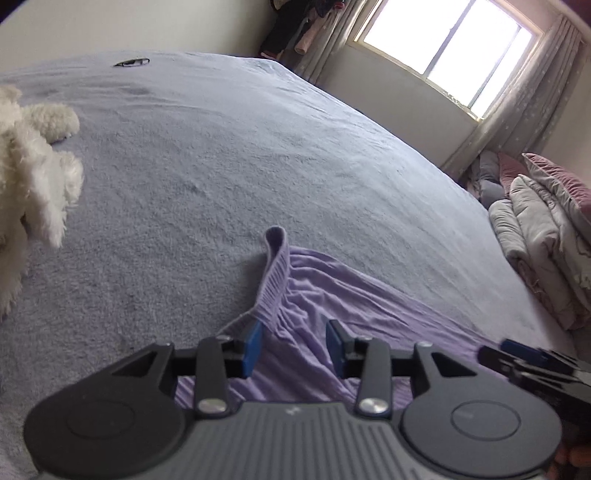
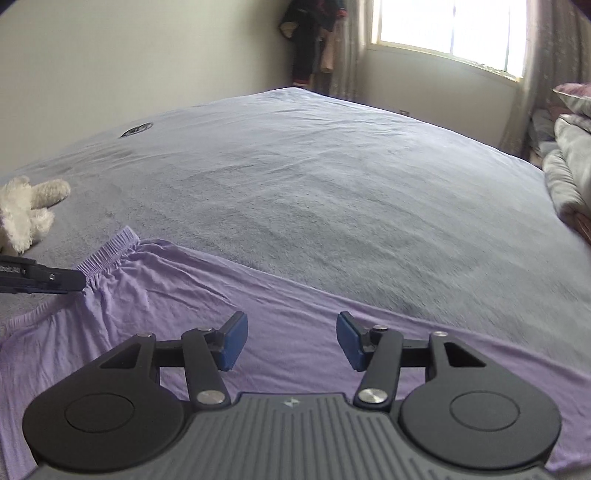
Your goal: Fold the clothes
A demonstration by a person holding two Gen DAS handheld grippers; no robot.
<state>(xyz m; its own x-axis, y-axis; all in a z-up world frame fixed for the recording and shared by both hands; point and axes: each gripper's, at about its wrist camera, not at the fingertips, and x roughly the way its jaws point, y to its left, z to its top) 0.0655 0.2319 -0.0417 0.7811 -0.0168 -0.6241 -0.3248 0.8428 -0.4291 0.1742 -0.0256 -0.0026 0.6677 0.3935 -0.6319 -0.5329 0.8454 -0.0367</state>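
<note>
A lilac garment [image 1: 332,295] with an elastic waistband [image 1: 275,266] lies spread on the grey-blue bed cover [image 1: 240,155]. One end of the waistband stands up in a loop. My left gripper [image 1: 294,345] hovers low at the waistband, jaws apart, with cloth lying between the blue pads [image 1: 253,347] and no visible pinch. In the right wrist view the left gripper [image 2: 79,281] touches the waistband [image 2: 107,253] from the left. My right gripper [image 2: 291,341] is open over the flat middle of the garment [image 2: 280,295], nothing gripped. The right gripper [image 1: 517,356] also shows at the left view's right edge.
A white plush toy [image 1: 33,173] [image 2: 26,210] lies on the bed to the left. Folded quilts and pillows [image 1: 546,229] are stacked at the right edge. A small dark object [image 1: 131,62] sits far back on the bed cover. A window [image 1: 443,48] and hanging clothes [image 1: 291,26] are beyond.
</note>
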